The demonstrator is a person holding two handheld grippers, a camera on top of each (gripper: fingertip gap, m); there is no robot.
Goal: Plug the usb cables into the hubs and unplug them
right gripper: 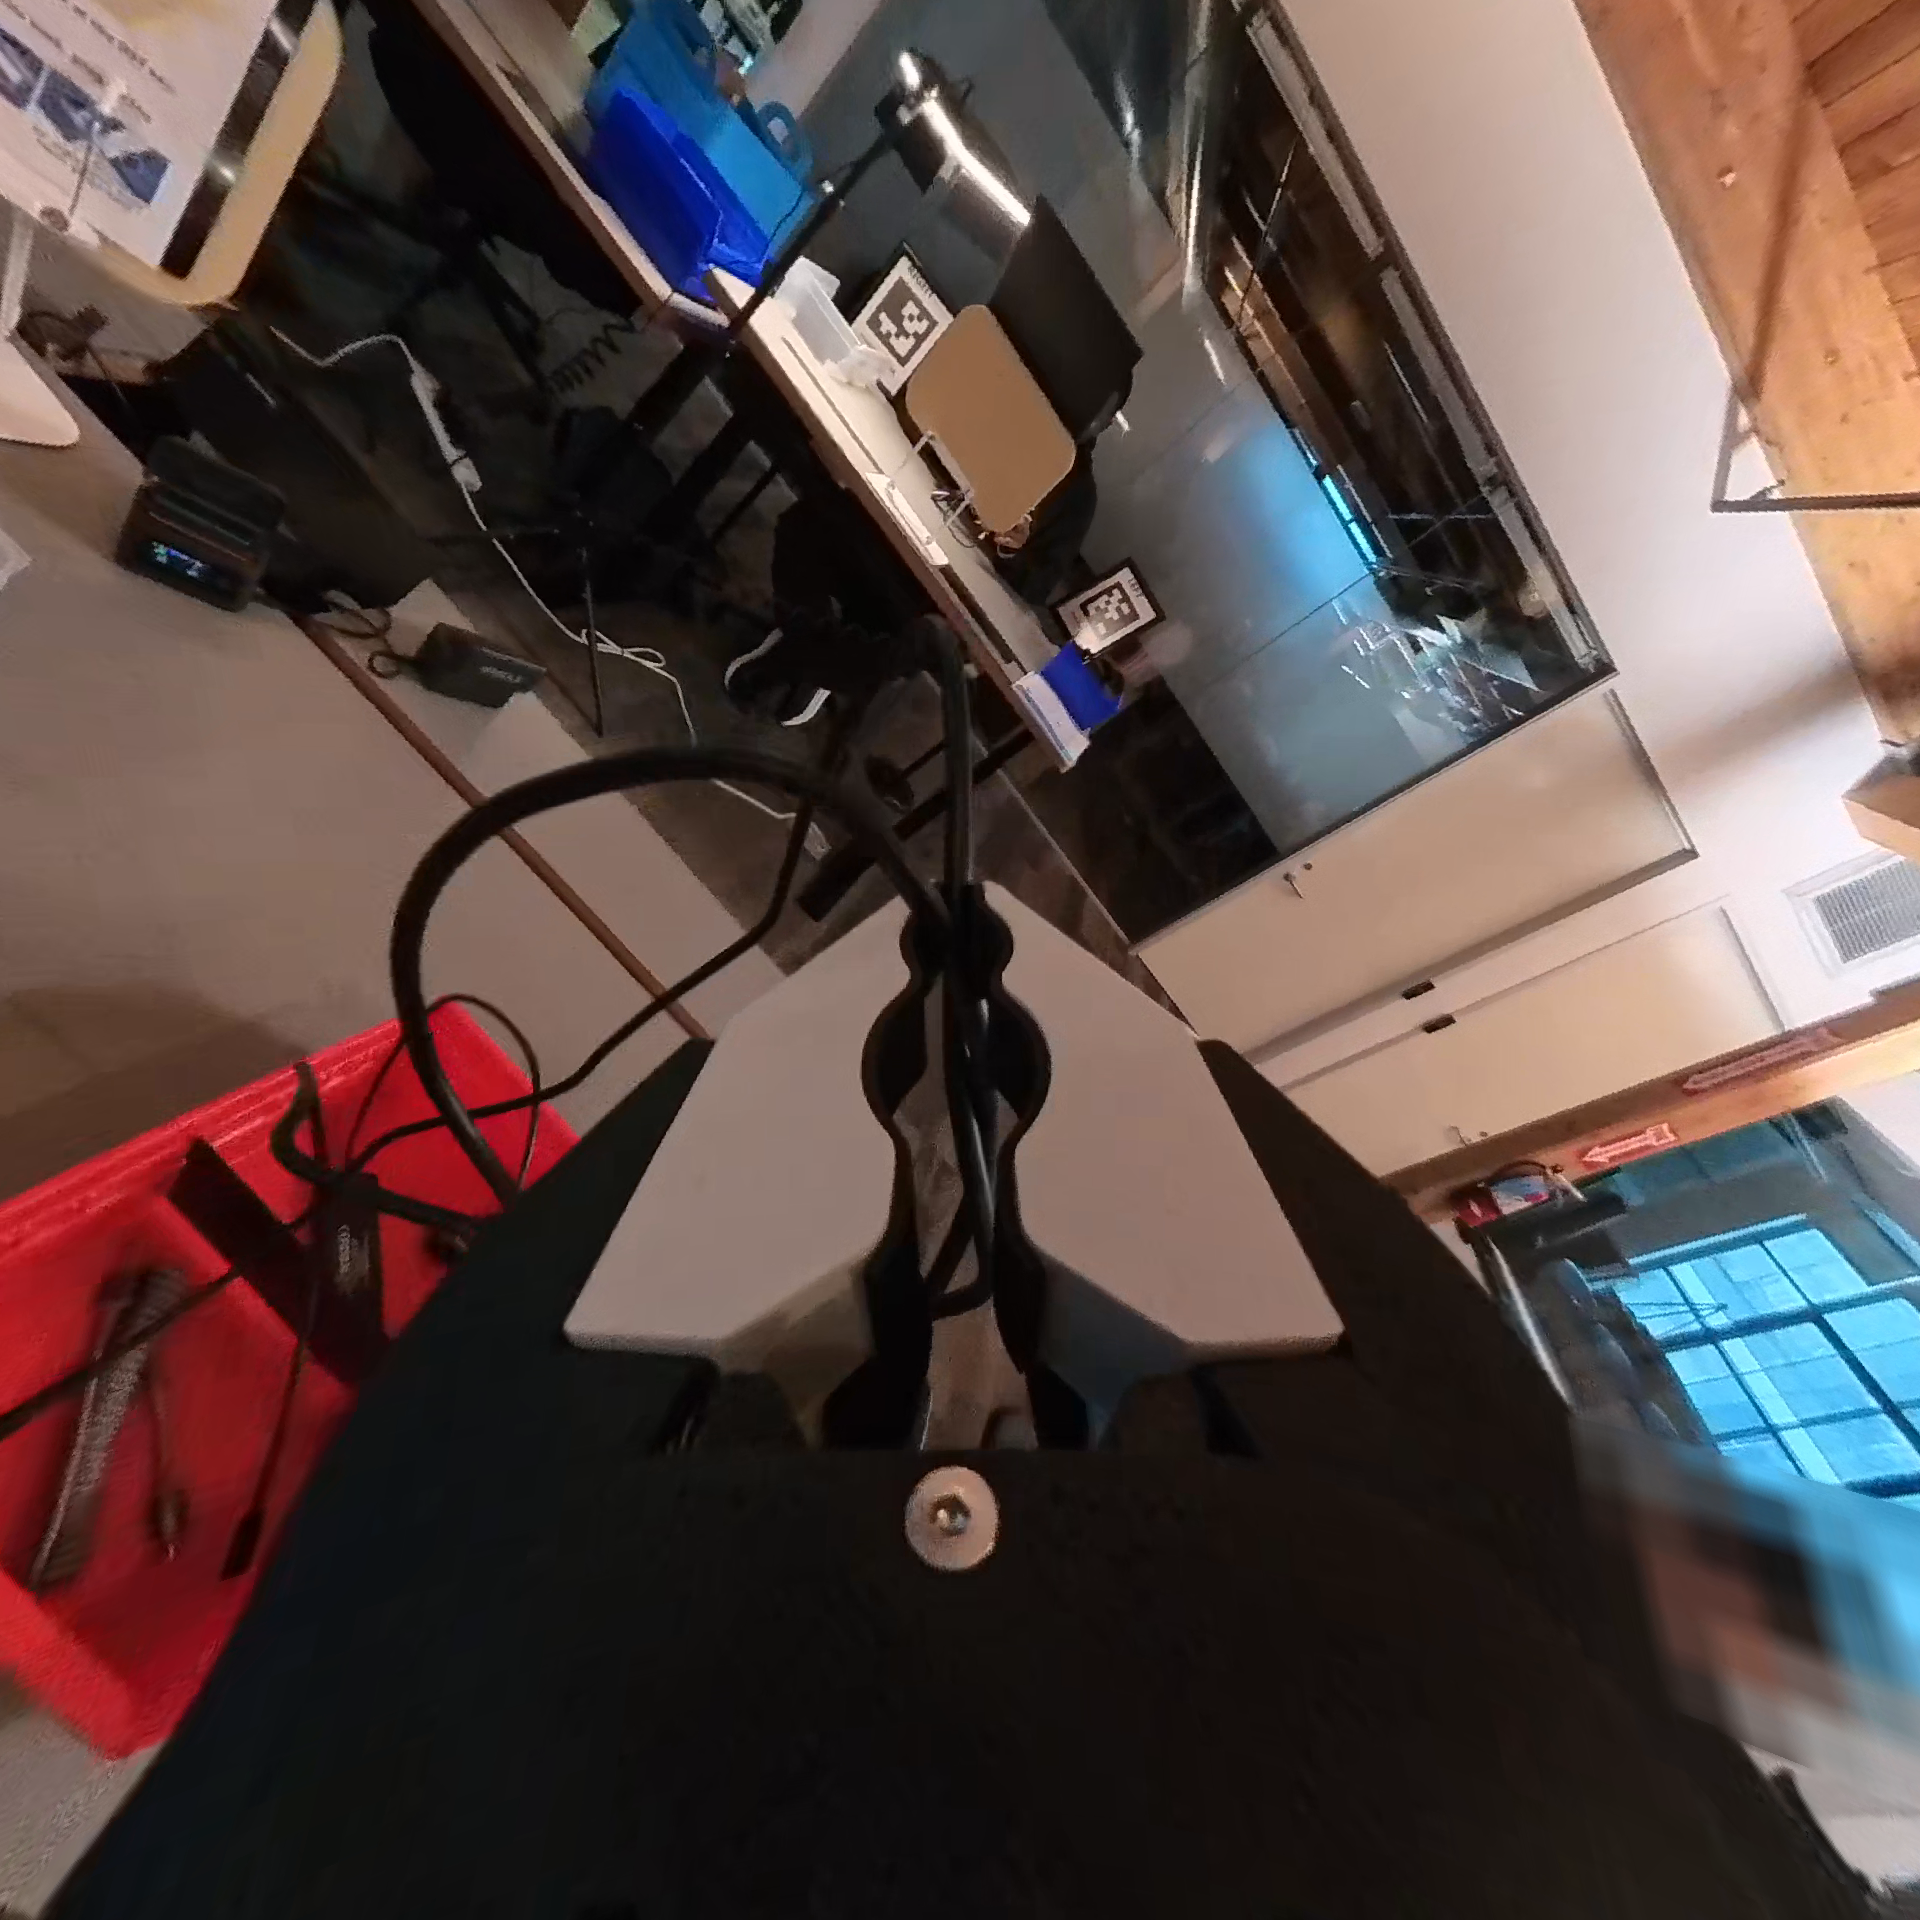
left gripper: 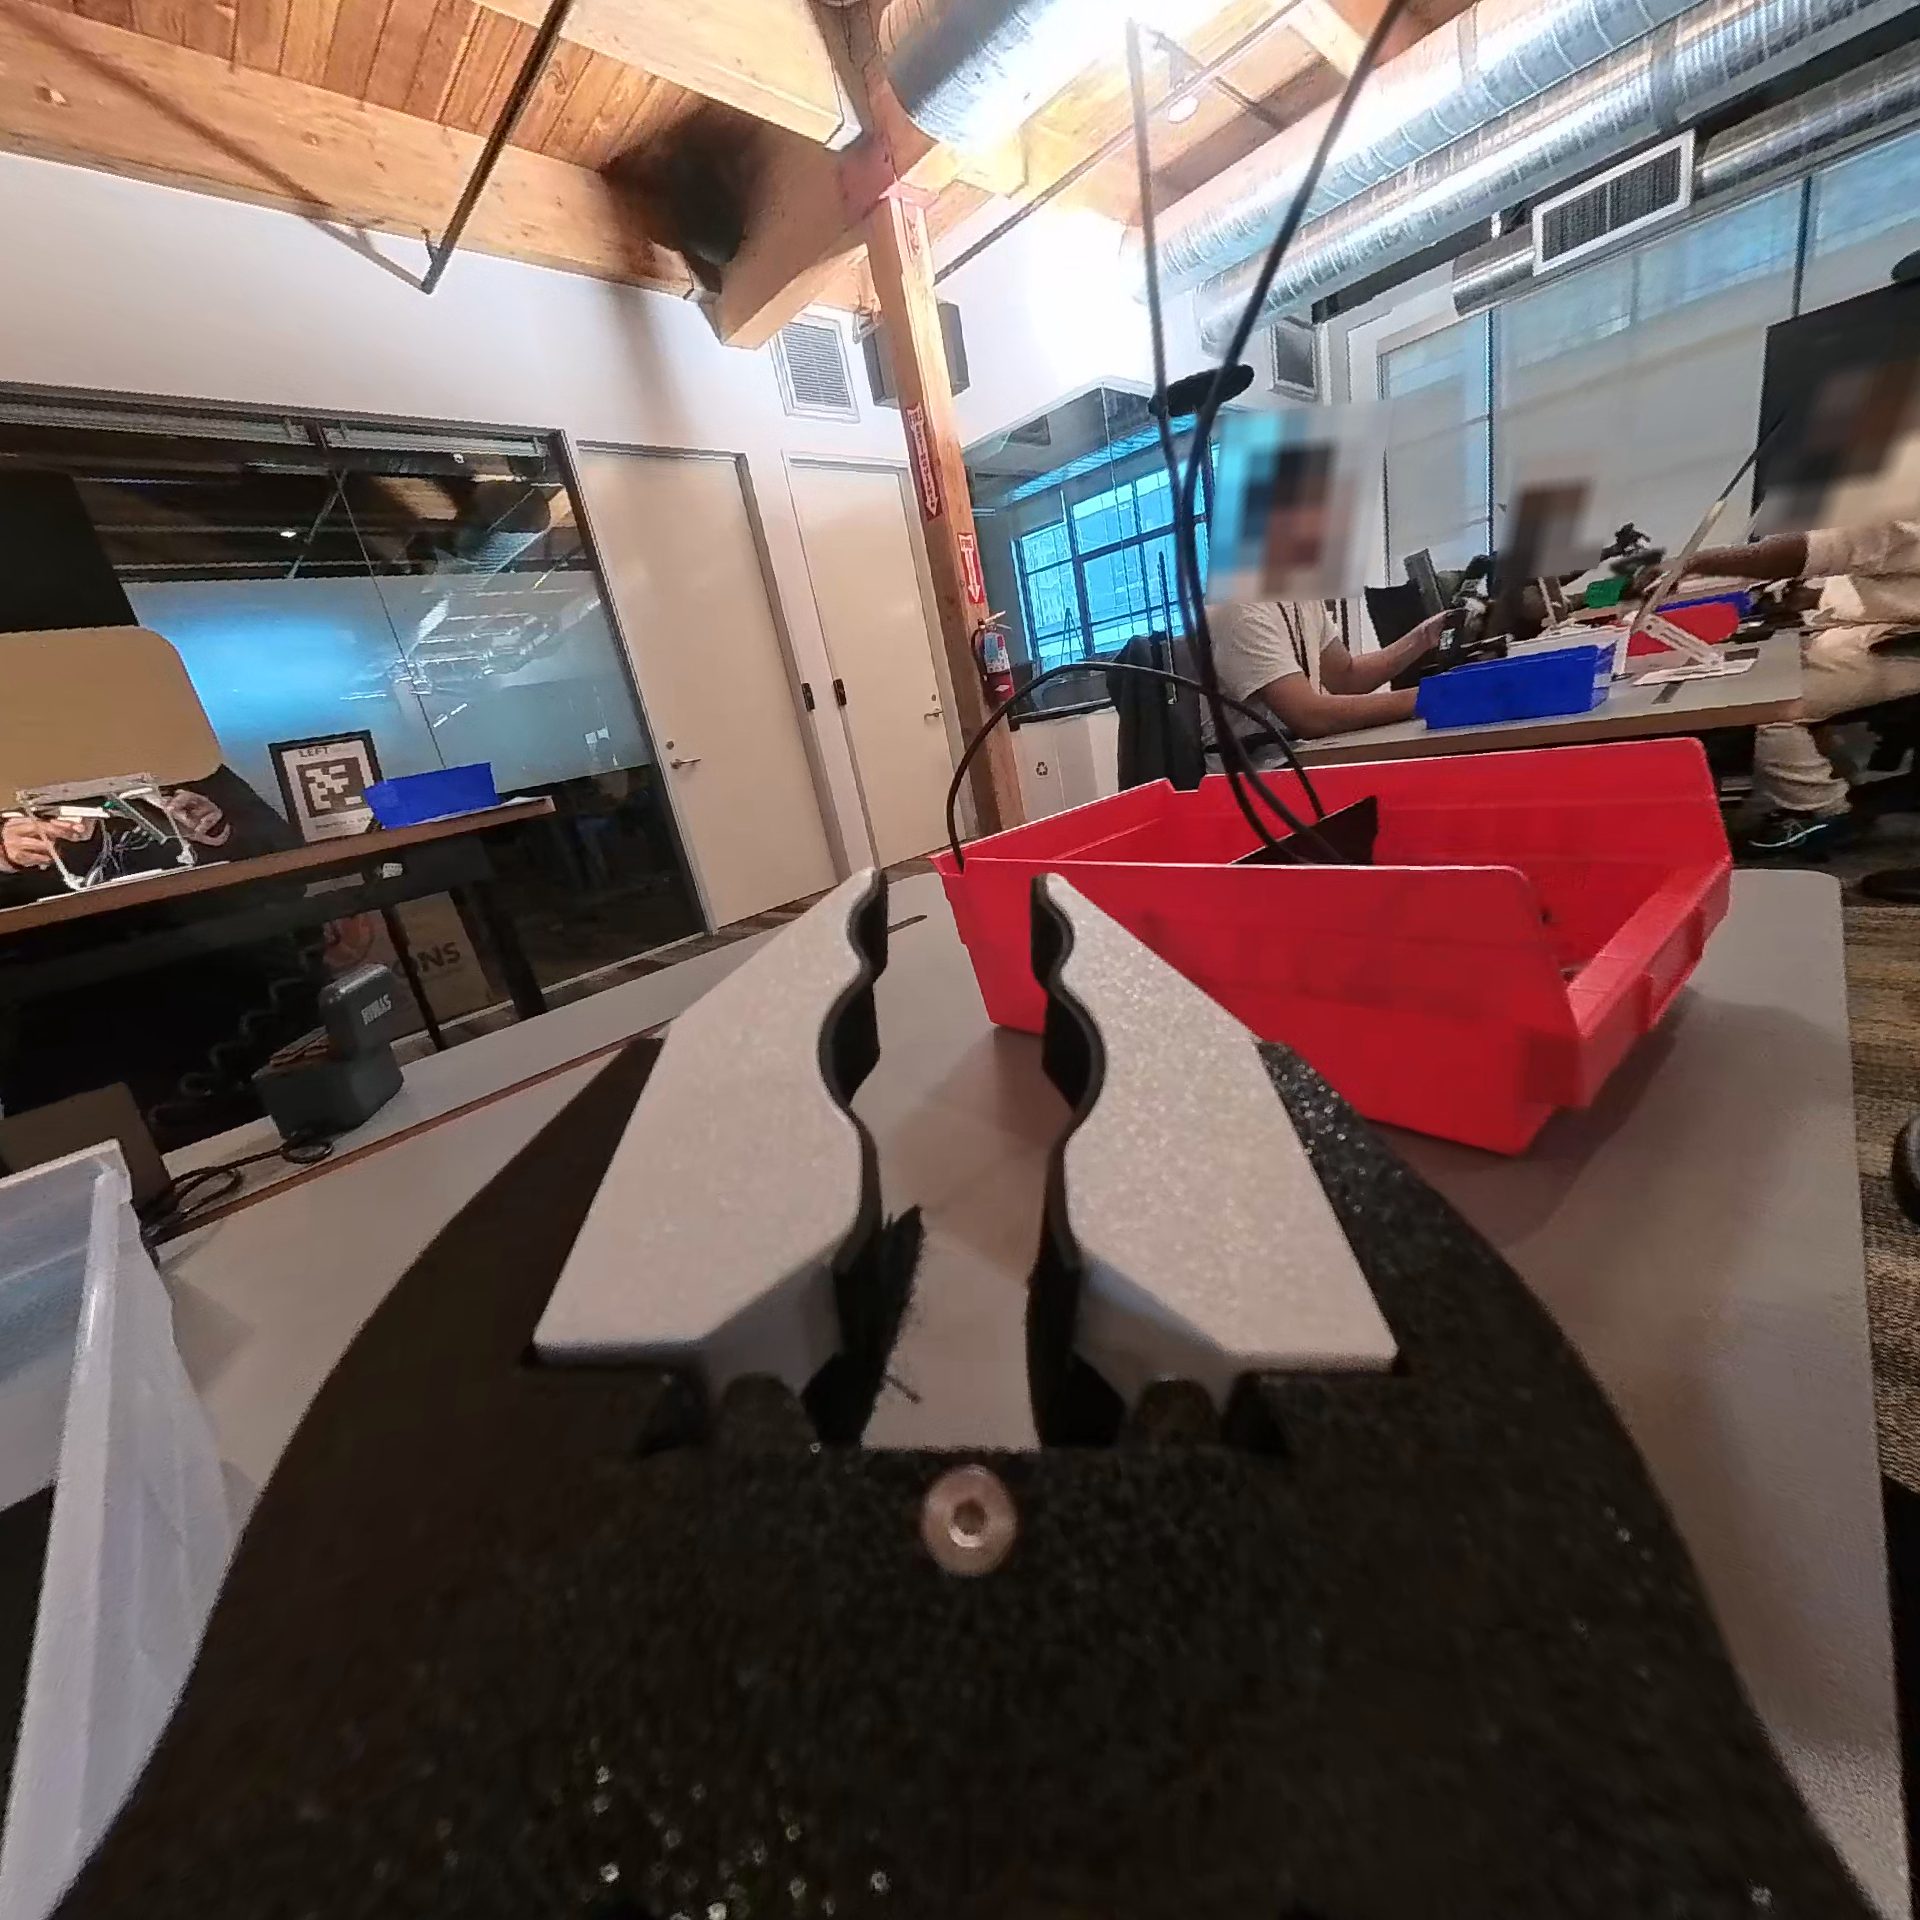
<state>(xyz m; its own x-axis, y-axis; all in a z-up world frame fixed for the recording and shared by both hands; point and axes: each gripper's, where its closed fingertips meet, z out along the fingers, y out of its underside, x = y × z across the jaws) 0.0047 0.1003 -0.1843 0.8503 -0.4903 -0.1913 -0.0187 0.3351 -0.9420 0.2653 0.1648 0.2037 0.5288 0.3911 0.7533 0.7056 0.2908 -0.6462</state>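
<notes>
Left wrist view shows the left claw (left gripper: 961, 935) low over the grey counter (left gripper: 1714, 1195), its two grey fingers (left gripper: 748, 1122) standing apart with nothing between them. Just beyond the fingertips, towards the counter's far edge, sits a red bin (left gripper: 1403, 997) with a red divider wall across it. A thin black usb cable (left gripper: 1184, 499) rises out of the bin and runs up past the top of the frame, with a slack loop arching over the bin's near-left corner. A black piece (left gripper: 1340, 831) stands inside the bin behind the divider; what it is cannot be told. At the counter's left edge a clear plastic bag (left gripper: 114, 1455) hangs. Farther off stand other tables with blue bins (left gripper: 1512, 686) and seated people.

In the right wrist view, the right claw (right gripper: 961, 925) is tilted and lifted above the counter (right gripper: 208, 831), its fingers (right gripper: 1132, 1164) pressed together on the black usb cable (right gripper: 436, 894), whose strands run through the wavy slot between the pads. From the tips the cable loops out and drops into the red bin (right gripper: 125, 1475) at lower left, where a braided grey cable (right gripper: 99, 1423) and small plugs lie beside a black divider (right gripper: 260, 1236).
</notes>
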